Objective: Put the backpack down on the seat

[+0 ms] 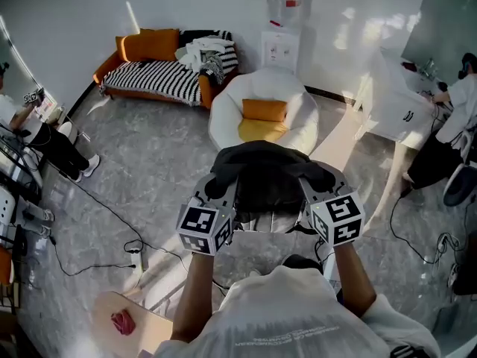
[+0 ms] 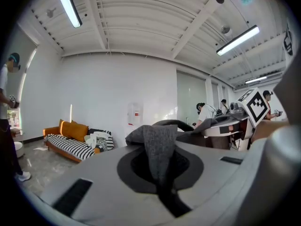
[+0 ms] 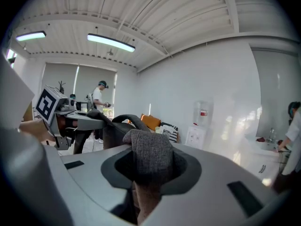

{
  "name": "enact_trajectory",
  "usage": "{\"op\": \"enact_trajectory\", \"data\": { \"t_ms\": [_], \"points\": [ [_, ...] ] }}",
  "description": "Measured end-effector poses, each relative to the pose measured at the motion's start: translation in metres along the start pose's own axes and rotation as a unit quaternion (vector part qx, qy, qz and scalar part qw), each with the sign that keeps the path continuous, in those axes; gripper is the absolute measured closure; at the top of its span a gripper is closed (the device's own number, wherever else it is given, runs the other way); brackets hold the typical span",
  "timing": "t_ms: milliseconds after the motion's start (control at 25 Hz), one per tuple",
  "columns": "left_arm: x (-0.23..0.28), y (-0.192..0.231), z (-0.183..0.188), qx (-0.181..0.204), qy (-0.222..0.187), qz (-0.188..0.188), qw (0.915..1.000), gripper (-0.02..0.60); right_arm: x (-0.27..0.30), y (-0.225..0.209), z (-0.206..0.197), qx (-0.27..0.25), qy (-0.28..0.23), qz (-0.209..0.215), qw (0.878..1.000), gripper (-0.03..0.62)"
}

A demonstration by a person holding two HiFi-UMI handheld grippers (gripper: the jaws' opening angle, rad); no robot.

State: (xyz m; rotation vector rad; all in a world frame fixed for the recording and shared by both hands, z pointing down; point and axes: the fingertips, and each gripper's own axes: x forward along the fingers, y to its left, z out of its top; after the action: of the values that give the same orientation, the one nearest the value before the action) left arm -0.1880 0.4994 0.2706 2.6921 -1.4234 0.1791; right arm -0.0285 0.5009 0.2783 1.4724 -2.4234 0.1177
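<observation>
Left gripper (image 2: 160, 173) is clamped shut on a grey strap (image 2: 157, 142) of the backpack (image 1: 264, 174); right gripper (image 3: 146, 178) is clamped on a second grey strap (image 3: 148, 152); the dark backpack is held up at the centre of the head view, between the two marker cubes; the white seat (image 1: 302, 114), with an orange cushion (image 1: 264, 110), is seen just above it in the frame; contact between them cannot be told.
</observation>
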Motion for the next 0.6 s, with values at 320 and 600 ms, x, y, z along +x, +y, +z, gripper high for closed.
{"op": "enact_trajectory", "data": {
  "t_ms": [320,600],
  "points": [
    [0.017,0.010,-0.006,0.003,0.011,-0.003,0.9999,0.571,0.020,-0.007,-0.010,-0.010,0.011,0.007,1.000,0.497],
    [0.068,0.031,-0.013,-0.003,0.030,0.002,0.9995,0.571,0.068,-0.043,-0.010,-0.018,0.011,0.024,0.999,0.496]
  ]
}}
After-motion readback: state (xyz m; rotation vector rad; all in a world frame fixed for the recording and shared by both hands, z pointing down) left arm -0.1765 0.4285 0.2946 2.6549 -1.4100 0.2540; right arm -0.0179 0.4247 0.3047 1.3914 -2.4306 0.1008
